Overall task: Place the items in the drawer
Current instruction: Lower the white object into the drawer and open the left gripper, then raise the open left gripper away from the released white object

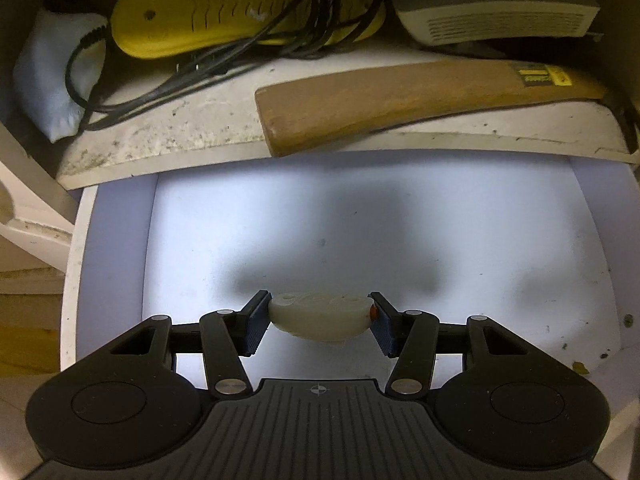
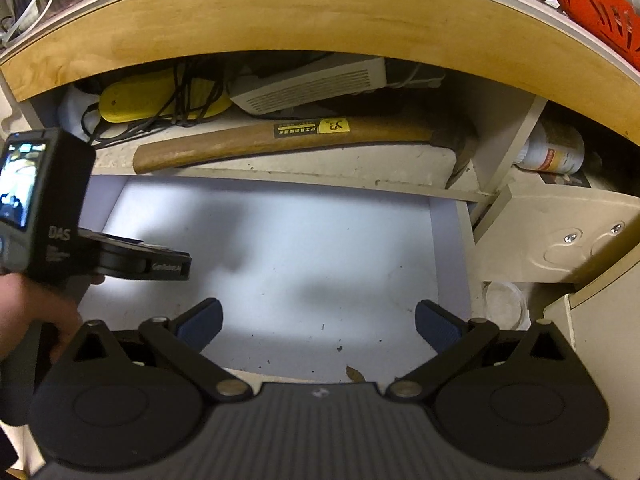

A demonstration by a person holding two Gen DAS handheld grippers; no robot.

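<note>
My left gripper is shut on a small white oval plastic item with an orange spot at its right end. It hangs low over the white floor of the open drawer. In the right wrist view the drawer floor lies below my right gripper, which stands open with nothing between its blue pads. The left gripper's body, held by a hand, reaches in from the left edge; its fingertips and the item are hidden there.
On the shelf behind the drawer lie a wooden-handled hammer, a yellow device with tangled black cords, a white pouch and a white vented box. A wooden desktop edge overhangs. A white jar sits right.
</note>
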